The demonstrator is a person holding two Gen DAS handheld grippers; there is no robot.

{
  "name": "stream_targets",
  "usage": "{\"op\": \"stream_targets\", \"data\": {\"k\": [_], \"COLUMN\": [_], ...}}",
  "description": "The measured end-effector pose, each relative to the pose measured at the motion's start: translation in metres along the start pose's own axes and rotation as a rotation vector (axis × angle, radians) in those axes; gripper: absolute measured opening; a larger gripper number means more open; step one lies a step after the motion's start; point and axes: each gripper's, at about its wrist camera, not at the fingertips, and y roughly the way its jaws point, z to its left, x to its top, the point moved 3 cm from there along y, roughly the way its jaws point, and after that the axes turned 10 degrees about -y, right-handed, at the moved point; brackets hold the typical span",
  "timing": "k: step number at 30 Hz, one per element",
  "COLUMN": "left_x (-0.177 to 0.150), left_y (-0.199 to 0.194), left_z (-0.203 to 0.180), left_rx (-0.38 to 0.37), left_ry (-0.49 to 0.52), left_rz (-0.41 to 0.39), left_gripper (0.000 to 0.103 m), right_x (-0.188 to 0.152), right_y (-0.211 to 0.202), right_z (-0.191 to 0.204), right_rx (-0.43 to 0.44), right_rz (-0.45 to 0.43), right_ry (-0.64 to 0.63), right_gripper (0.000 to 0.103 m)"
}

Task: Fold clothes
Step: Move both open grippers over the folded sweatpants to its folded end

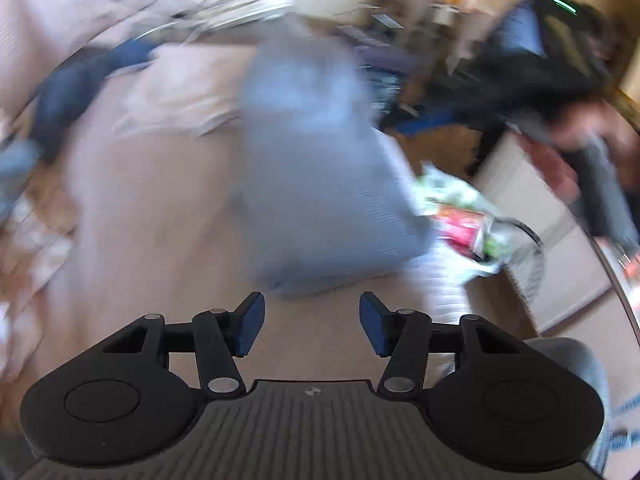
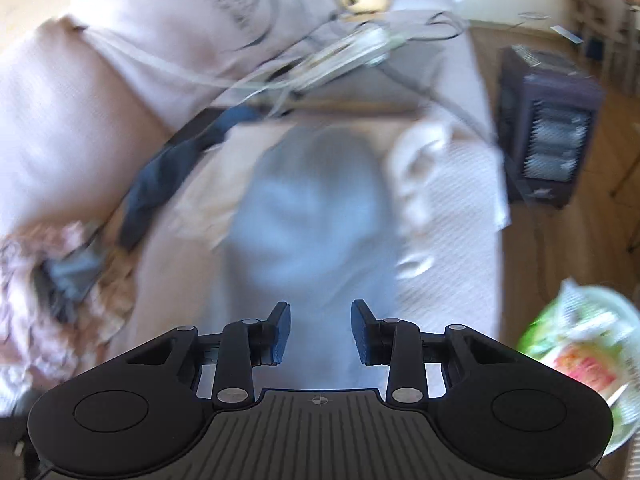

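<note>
The folded light blue-grey cloth garment [image 1: 320, 160] lies in the middle of the pale pink covered sofa seat [image 1: 152, 208], while the left gripper [image 1: 312, 326] and the right gripper [image 2: 320, 330] both stand released, empty.

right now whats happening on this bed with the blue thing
A person is folding clothes with a handheld gripper in each hand. The light blue garment lies on the pinkish bed cover, and neither gripper holds it. The left gripper and the right gripper are both open with nothing between their pads. The frames are blurred, so the garment's fold cannot be judged. A dark blue garment lies further left.
</note>
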Motion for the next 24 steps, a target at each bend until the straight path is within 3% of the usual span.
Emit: {"op": "stream_targets", "data": {"k": [3,6,9,13,15,24], "left_x": [0.0,0.004,0.006,0.006,0.003,0.005], "left_y": [-0.006,-0.005,-0.002,0.0,0.003,0.018], "left_z": [0.012,0.014,0.01,0.005,0.003,0.018], "left_rx": [0.022,0.031,0.021,0.002,-0.009,0.021], "left_ry": [-0.005,0.004,0.023,0.041,0.043,-0.008], "left_rz": [-0.017,-0.025,-0.042,-0.059,-0.045,-0.023], "left_gripper": [0.049,0.049,0.049,0.049,0.049,0.05], "right_x": [-0.018,-0.038,-0.057,-0.075,-0.081,-0.097], "right_y": [0.008,0.011,0.01,0.005,0.006,0.023], "right_z": [0.025,0.03,0.014,-0.002,-0.002,-0.008], "right_rx": [0.056,0.012,-0.048,-0.048,-0.063,-0.105], "right_rz": [0.082,0.154,0.213,0.207,0.212,0.208], "right_ry": [-0.088,-0.161,-0.122,-0.019,-0.015,0.026], "right_gripper": [0.034,0.032,0.031,0.031,0.025,0.027]}}
